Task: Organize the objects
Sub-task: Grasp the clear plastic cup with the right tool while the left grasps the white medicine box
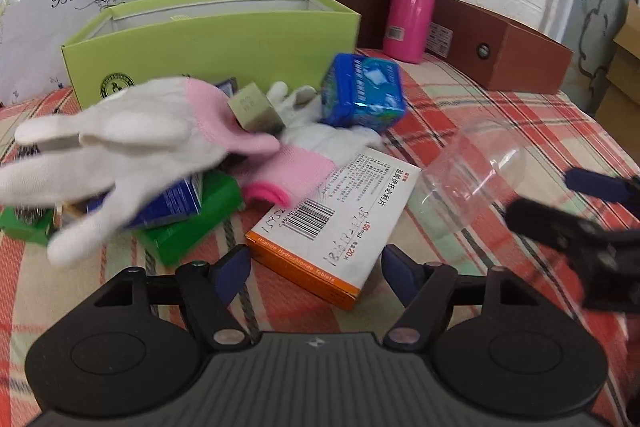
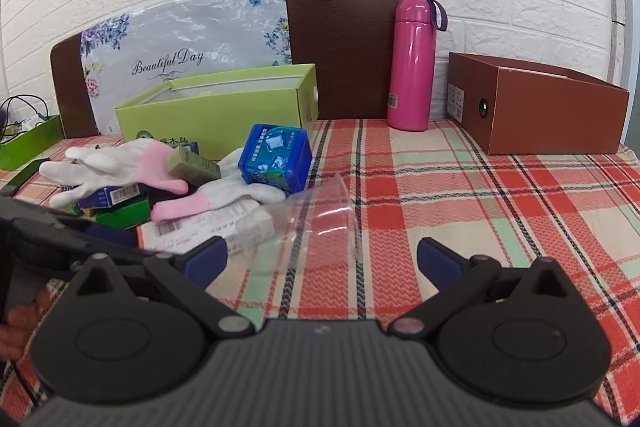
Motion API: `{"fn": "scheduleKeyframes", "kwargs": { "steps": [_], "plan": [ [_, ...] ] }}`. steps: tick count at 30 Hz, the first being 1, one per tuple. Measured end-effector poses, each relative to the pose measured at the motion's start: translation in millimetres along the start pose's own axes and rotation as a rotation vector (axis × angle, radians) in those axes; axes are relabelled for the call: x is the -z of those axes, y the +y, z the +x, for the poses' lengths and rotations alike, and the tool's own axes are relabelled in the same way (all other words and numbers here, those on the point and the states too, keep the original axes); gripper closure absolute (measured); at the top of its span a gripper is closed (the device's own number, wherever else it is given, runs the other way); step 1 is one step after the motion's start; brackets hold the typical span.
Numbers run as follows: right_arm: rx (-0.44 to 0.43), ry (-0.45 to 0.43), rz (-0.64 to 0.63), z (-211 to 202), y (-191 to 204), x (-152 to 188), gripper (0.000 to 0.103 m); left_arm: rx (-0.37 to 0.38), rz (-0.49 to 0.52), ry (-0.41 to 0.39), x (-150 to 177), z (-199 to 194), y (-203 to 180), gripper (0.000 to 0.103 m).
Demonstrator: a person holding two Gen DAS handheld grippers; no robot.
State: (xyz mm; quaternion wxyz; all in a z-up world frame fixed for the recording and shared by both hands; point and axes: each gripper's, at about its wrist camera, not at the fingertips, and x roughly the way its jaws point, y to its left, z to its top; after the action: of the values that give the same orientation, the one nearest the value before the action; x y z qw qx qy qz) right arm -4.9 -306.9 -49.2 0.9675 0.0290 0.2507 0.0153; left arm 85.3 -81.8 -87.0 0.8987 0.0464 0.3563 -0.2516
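A pile lies on the plaid cloth: two white-and-pink gloves (image 1: pixel 132 135) (image 2: pixel 116 163), a blue packet (image 1: pixel 362 91) (image 2: pixel 276 157), a small olive box (image 1: pixel 254 107), green and blue boxes (image 1: pixel 188 223), and a white-and-orange medicine box (image 1: pixel 336 223). A clear plastic cup (image 1: pixel 472 179) (image 2: pixel 320 223) lies on its side. My left gripper (image 1: pixel 316 275) is open, just before the medicine box. My right gripper (image 2: pixel 322 259) is open, just before the cup; it also shows at the right of the left wrist view (image 1: pixel 568 203).
An open lime-green box (image 1: pixel 212 43) (image 2: pixel 224 107) stands behind the pile. A pink bottle (image 1: pixel 412 3) (image 2: pixel 412 67) and an open brown box (image 1: pixel 504 51) (image 2: pixel 536 107) stand at the back right. A small green tray (image 2: pixel 28 143) is far left. A wall is behind.
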Motion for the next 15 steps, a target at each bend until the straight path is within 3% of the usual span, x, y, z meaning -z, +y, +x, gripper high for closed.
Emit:
{"fn": "scheduleKeyframes", "kwargs": {
  "steps": [5,9,15],
  "plan": [
    [0.004,0.008,0.006,4,-4,0,0.000,0.018,0.063,-0.002,19,-20,-17,0.027],
    [-0.003,0.007,-0.001,5,-5,-1,0.000,-0.002,0.050,-0.029,12,-21,-11,0.026],
    [0.018,0.041,0.012,3,-10,1,0.000,0.063,0.113,-0.091,-1,-31,-5,0.023]
  ]
}}
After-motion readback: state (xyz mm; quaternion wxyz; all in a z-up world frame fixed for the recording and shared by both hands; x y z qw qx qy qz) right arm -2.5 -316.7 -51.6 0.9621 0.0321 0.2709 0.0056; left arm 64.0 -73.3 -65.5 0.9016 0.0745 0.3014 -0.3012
